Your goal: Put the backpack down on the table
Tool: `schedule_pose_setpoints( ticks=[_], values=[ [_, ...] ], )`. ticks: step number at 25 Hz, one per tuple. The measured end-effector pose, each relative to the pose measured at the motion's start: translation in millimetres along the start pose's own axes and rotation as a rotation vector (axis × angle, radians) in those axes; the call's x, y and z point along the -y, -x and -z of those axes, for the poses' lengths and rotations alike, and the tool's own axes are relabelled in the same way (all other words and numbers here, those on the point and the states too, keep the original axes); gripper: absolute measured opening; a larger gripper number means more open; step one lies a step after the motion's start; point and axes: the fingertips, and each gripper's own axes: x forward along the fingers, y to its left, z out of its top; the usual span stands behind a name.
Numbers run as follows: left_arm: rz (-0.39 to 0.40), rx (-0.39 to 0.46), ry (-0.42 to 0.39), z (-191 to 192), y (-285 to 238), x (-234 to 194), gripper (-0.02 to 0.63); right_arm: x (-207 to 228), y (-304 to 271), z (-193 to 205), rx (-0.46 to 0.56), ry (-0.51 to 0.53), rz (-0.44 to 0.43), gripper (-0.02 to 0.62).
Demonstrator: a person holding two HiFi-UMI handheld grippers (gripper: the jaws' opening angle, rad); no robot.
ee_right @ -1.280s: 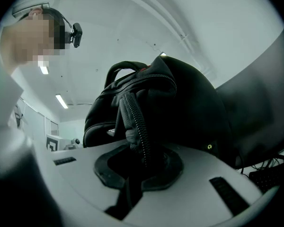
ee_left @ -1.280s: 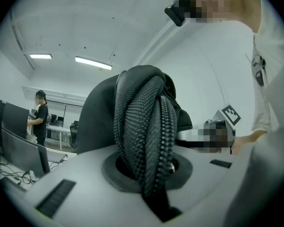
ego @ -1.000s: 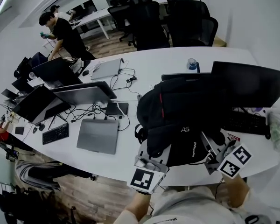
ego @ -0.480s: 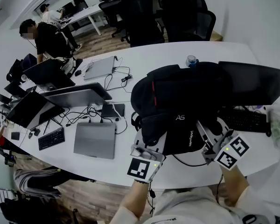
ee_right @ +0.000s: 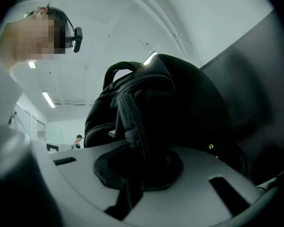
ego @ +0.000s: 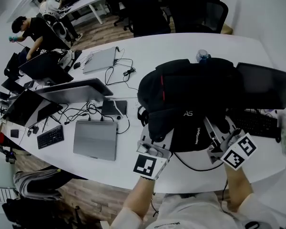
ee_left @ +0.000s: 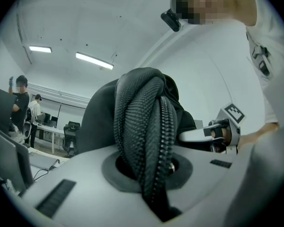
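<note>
In the head view, the black fabric backpack with a red stripe hangs just ahead of both tools, over the white curved worktop, with a dark flat monitor just beyond the right tool. I cannot tell whether its base touches the surface. In the left gripper view, the left tool is clamped tight on a zippered fold of the pack. In the right gripper view, the right tool is likewise pinched shut on a dark zippered edge, and the bag's bulk rises directly ahead of it. The step in hand looks like the set-down. The next move probably calls for lowering both tools evenly until the pack's weight rests, then letting go.
</note>
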Motion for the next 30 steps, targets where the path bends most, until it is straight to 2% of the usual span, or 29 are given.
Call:
schedule_pose_setpoints(
  ticks=[5,12,19,24,30],
  values=[
    [-0.019,-0.049,-0.003,16.5,-19.5,-11.3,0.035,22.1,-13.9,9.0,0.014,-0.030,0.039,0.031],
    [-0.086,-0.092,-0.036,47.4,-35.9,-32.8,0.040,37.5,-30.5,27.4,0.021,0.120,0.086,0.032],
    [-0.093,-0.111,-0.036,72.2,-36.8,-46.6,0.043,51.5,-38.6,42.4,0.071,0.158,0.093,0.057],
    [-0.101,-0.068,-0.050,72.8,-39.7,-49.6,0.043,56.8,-39.1,46.6,0.102,0.222,0.126,0.071],
    [-0.079,-0.028,-0.007,73.2,-36.2,-46.6,0.046,56.1,-37.0,47.8,0.101,0.231,0.130,0.078]
  ],
)
